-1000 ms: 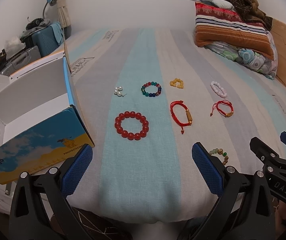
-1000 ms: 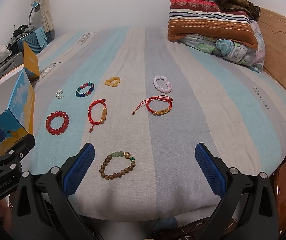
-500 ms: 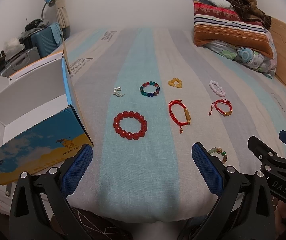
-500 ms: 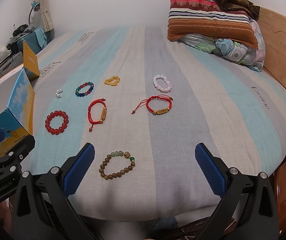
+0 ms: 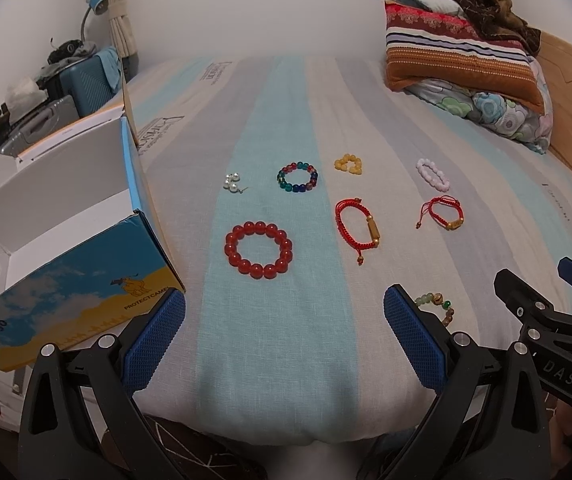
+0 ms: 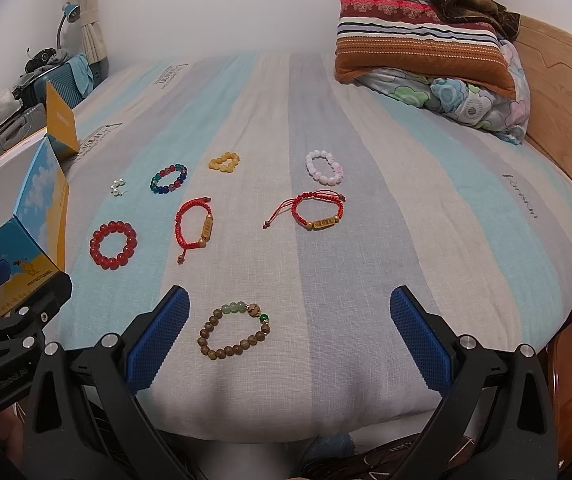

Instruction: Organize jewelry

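Lettering in the left wrist view: the open box [image 5: 78,280] at left reads "PROTECTCAMEL" and "Ready to go"; the right gripper [image 5: 541,300] at the far right edge is marked "DAS". The left gripper [image 5: 284,334] is spread wide and holds nothing. It hovers over the near edge of the striped bedsheet [image 5: 286,112]. The red bead bracelet [image 5: 259,249] lies ahead between its fingers, apart from them. The wooden bead bracelet [image 5: 439,306] is partly hidden behind the right-hand finger.

Lettering in the right wrist view: the left gripper [image 6: 18,300] at the left edge carries "GenRobot.AI"; the box [image 6: 42,216] repeats "PROTECTCAMEL". The right gripper [image 6: 289,330] is likewise spread wide and empty. The wooden bead bracelet [image 6: 236,330], brown beads with pale green and dark green ones, lies flat between its fingers, nearer the left-hand finger and touching neither. Two red cord bracelets with gold tubes [image 6: 196,228] [image 6: 317,212] lie further ahead.
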